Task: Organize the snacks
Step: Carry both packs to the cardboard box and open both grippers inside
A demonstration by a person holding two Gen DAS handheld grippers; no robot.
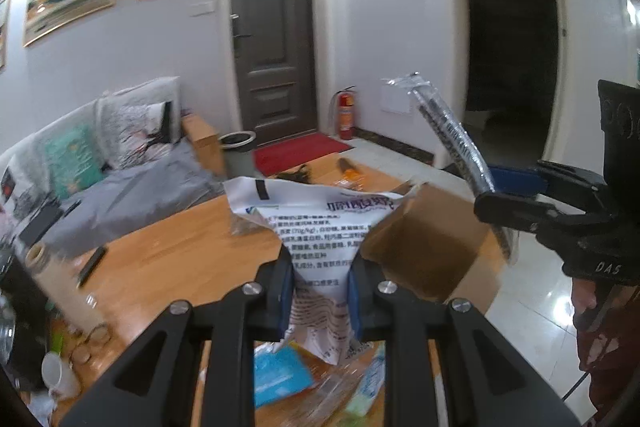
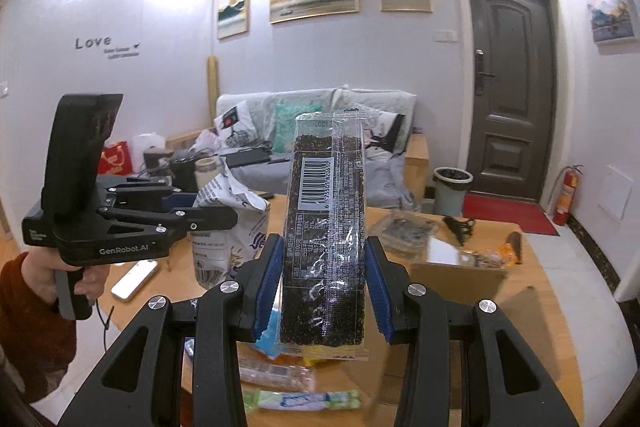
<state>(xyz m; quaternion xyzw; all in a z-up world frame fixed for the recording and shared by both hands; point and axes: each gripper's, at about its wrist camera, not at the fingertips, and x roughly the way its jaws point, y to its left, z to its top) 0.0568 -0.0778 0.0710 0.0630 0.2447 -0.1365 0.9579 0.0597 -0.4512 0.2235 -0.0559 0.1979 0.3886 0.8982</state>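
One wooden table (image 2: 532,259) bears one open cardboard box (image 1: 432,239) at its right. Above it, the left gripper (image 1: 320,287) pinches one crinkled white printed bag (image 1: 316,223); the right gripper (image 2: 320,287) clamps one long, flat, clear-wrapped dark seaweed pack (image 2: 324,211) upright.

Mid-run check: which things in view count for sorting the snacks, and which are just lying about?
For the job:
- white printed snack bag, held in left gripper
- dark seaweed pack, held in right gripper
- open cardboard box
- loose packets on the table

Lying about:
- phone
- waste bin
- fire extinguisher
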